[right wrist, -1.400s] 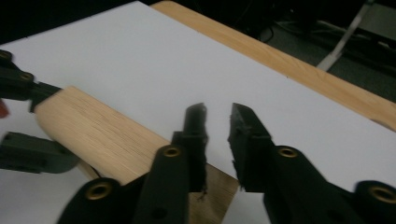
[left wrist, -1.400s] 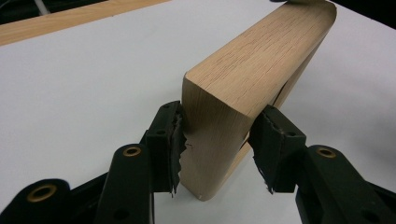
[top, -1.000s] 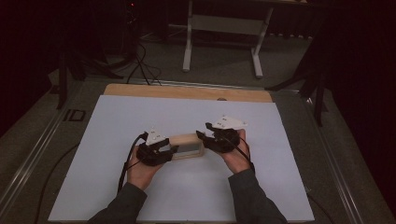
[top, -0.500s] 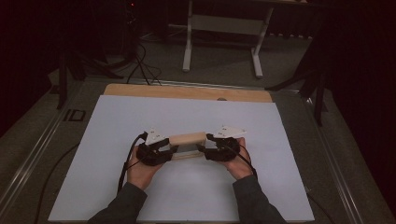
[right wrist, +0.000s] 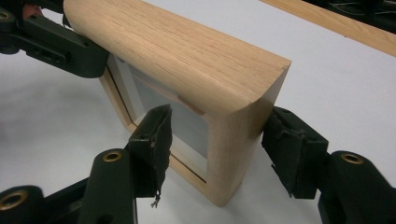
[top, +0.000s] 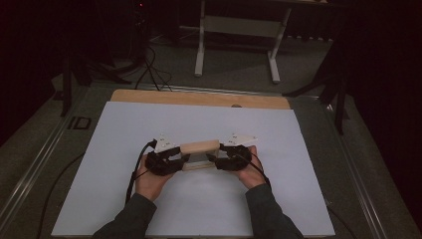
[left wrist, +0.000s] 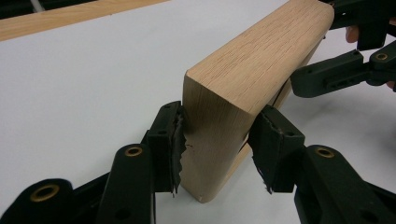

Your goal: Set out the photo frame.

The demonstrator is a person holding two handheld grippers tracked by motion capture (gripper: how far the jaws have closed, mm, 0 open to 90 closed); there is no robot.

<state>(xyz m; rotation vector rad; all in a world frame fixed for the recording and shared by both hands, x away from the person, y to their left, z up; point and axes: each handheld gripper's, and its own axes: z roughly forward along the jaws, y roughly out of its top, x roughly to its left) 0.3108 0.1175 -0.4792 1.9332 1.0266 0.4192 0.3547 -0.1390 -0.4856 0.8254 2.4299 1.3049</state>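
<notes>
A wooden frame (top: 200, 155) is being held upright on the white bench (top: 124, 129), clamped at one end by the left gripper (top: 183, 160). The right gripper (top: 213, 158), lowered from above within the last second, is being set astride the other end, its jaws just widened and not yet pressing; a two-handed hold is judged imminent.

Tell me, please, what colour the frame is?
The frame is light oak-grained wood, clearest in the left gripper view.
</notes>
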